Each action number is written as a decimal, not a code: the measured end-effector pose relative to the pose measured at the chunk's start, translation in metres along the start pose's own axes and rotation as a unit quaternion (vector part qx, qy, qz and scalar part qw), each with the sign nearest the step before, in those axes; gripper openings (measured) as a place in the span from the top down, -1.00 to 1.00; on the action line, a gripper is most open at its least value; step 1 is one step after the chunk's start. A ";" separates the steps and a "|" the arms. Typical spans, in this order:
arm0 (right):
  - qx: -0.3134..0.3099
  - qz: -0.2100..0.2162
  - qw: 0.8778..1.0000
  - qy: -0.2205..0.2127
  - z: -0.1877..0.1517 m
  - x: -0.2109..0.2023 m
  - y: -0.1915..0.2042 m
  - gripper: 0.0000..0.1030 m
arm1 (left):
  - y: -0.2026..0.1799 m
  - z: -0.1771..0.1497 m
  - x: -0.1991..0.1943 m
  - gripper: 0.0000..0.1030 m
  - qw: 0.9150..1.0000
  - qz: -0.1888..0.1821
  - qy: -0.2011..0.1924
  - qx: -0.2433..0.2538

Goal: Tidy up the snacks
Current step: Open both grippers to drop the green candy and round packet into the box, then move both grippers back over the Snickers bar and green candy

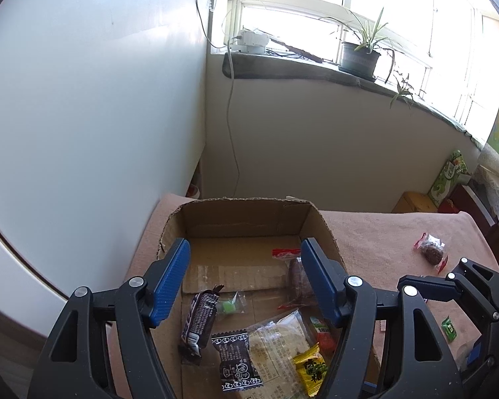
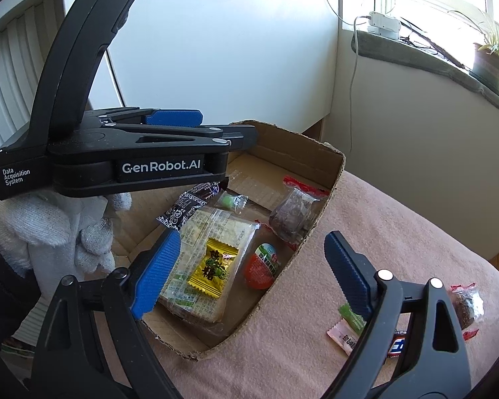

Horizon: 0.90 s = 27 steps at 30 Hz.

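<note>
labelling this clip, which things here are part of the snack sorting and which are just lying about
Part of the job:
cardboard box
yellow candy in the box
brown snack pack on the cloth
pink candy on the cloth
left gripper, right gripper

Lying about:
potted plant
white adapter
green carton

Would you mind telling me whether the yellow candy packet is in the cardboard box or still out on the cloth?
In the box: the yellow candy packet lies atop a clear-wrapped snack inside the cardboard box.

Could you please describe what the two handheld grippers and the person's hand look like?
Both the left gripper and the right gripper have black angular plastic frames with silver pivot screws and ribbed blue finger pads. The left one's body reads "GenRobot.AI" and "Data Acquisition System" in white. A white knitted glove covers the hand below it.
</note>
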State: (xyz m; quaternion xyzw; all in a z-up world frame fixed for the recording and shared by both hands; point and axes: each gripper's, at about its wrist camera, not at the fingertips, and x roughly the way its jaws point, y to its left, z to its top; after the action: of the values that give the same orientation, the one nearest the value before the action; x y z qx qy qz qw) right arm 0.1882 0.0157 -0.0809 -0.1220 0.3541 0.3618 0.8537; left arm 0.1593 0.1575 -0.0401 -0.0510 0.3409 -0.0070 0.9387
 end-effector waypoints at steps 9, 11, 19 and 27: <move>0.007 -0.014 1.000 -0.009 -0.016 -0.029 -0.006 -0.76 | -0.014 -0.004 -0.022 -0.34 1.000 -0.005 -0.012 0.007; 0.012 -0.019 1.000 -0.012 -0.019 -0.037 -0.009 -0.76 | -0.019 -0.005 -0.028 -0.34 1.000 -0.007 -0.015 0.011; 0.045 -0.035 0.998 -0.026 -0.042 -0.071 -0.031 -0.76 | -0.046 -0.013 -0.048 -0.34 0.999 -0.022 -0.024 0.027; 0.073 -0.070 0.994 -0.030 -0.077 -0.109 -0.061 -0.98 | -0.078 -0.030 -0.055 -0.34 0.998 -0.051 -0.015 0.037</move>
State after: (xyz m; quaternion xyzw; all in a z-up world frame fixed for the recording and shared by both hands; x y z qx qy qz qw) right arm 0.1384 -0.1210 -0.0641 -0.0732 0.3441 0.2778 0.8939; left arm 0.0996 0.0794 -0.0200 -0.0334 0.3232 -0.0672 0.9433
